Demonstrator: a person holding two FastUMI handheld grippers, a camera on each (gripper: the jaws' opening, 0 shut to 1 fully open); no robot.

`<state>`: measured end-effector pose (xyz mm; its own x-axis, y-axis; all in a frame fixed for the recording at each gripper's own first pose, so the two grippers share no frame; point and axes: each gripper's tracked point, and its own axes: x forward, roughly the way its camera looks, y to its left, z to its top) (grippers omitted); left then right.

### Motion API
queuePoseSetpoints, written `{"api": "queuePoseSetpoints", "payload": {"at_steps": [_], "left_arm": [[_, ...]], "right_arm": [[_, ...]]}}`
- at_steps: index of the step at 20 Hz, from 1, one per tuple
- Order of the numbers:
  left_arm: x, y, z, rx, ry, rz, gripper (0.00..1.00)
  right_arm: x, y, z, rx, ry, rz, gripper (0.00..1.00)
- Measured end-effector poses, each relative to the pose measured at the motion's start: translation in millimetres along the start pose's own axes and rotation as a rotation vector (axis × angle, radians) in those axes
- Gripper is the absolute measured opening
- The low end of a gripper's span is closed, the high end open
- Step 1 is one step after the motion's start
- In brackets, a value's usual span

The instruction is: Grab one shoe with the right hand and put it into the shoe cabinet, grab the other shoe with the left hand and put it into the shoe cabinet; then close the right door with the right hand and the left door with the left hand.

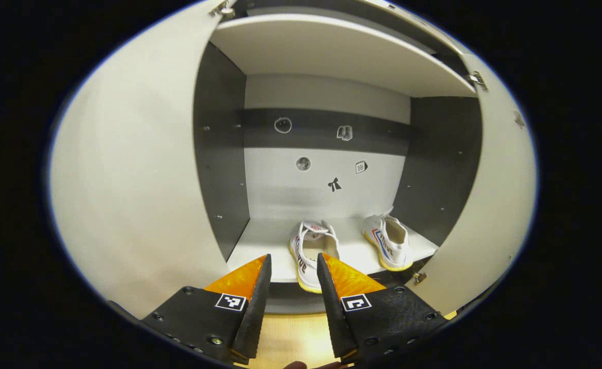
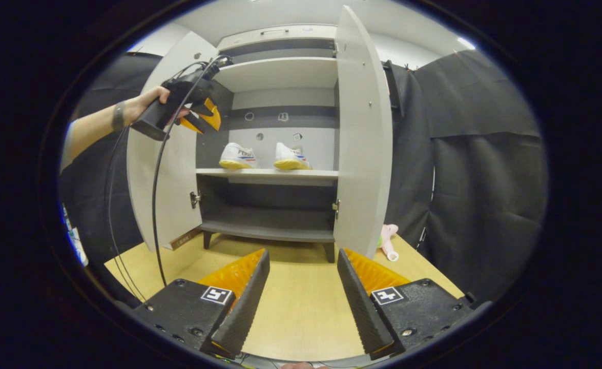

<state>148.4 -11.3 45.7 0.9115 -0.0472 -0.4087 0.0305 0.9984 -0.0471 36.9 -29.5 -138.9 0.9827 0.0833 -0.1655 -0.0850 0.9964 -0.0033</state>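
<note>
- Both white sneakers (image 2: 237, 156) (image 2: 291, 157) sit on the shoe cabinet's middle shelf (image 2: 267, 174).
- Left claw (image 1: 293, 287) and right claw (image 2: 303, 287) gape, empty.
- Left: shut the right door (image 2: 362, 133), then the left door (image 2: 170, 169).

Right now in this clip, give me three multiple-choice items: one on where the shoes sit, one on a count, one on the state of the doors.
1. Where are the shoes?
A. on the floor
B. on the cabinet's middle shelf
C. on top of the cabinet

2. How many shoes are in the cabinet?
A. one
B. two
C. three

3. The right door and left door are:
A. both open
B. both closed
C. right one closed

Answers:
B, both rest side by side on the middle shelf.
B, two white shoes show there.
A, both doors stand swung outward; the left tool hovers near the left one, jaws apart.
</note>
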Motion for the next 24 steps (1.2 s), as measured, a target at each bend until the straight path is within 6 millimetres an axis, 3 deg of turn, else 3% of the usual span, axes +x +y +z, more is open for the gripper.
{"api": "queuePoseSetpoints", "payload": {"at_steps": [3,4,5,6,7,11,12,13,14,18,19,20,24], "left_arm": [[-56.6,0.1,-13.7,0.026,-0.135,0.025,0.52],[-75.5,-1.9,-28.4,0.023,-0.163,0.026,0.41],[-90.7,-2.3,-39.5,0.02,-0.18,0.032,0.63],[-105.7,-2.1,-51.8,0.016,-0.198,0.045,0.63],[-121.0,-0.8,-66.9,0.013,-0.212,0.061,0.53],[-164.0,-8.2,-123.7,-0.052,-0.241,0.092,0.57],[-171.9,-12.4,-137.6,-0.072,-0.246,0.088,0.61],[-177.7,-16.3,-149.5,-0.082,-0.25,0.086,0.74],[-188.0,-17.7,-162.5,-0.095,-0.254,0.094,0.79],[-213.5,-20.9,-208.2,-0.093,-0.263,0.135,0.83],[-219.1,-24.6,-215.7,-0.093,-0.261,0.131,0.98],[-224.5,-30.3,-221.6,-0.084,-0.26,0.124,0.83],[-231.2,-43.3,-225.1,-0.02,-0.272,0.104,0.83]], "right_arm": [[-9.6,6.3,10.8,-0.01,-0.027,0.019,0.84],[-12.4,7.1,14.3,-0.012,-0.034,0.023,0.84],[-16.1,7.5,16.7,-0.012,-0.04,0.024,0.84],[-18.3,8.1,19.7,-0.011,-0.047,0.026,0.84],[-21.3,9.0,22.4,-0.008,-0.053,0.027,0.84],[-31.1,14.5,29.9,0.0,-0.073,0.036,0.85],[-33.5,15.5,30.9,-0.003,-0.078,0.034,0.86],[-35.7,16.4,30.4,-0.005,-0.08,0.033,0.86],[-38.4,18.6,30.7,-0.004,-0.083,0.034,0.87],[-52.0,22.5,30.9,-0.004,-0.088,0.039,0.9],[-56.5,21.6,31.9,0.002,-0.084,0.041,0.9],[-60.9,18.5,37.2,0.013,-0.084,0.037,0.9],[-78.8,-18.1,62.8,0.053,-0.1,-0.013,0.9]]}}
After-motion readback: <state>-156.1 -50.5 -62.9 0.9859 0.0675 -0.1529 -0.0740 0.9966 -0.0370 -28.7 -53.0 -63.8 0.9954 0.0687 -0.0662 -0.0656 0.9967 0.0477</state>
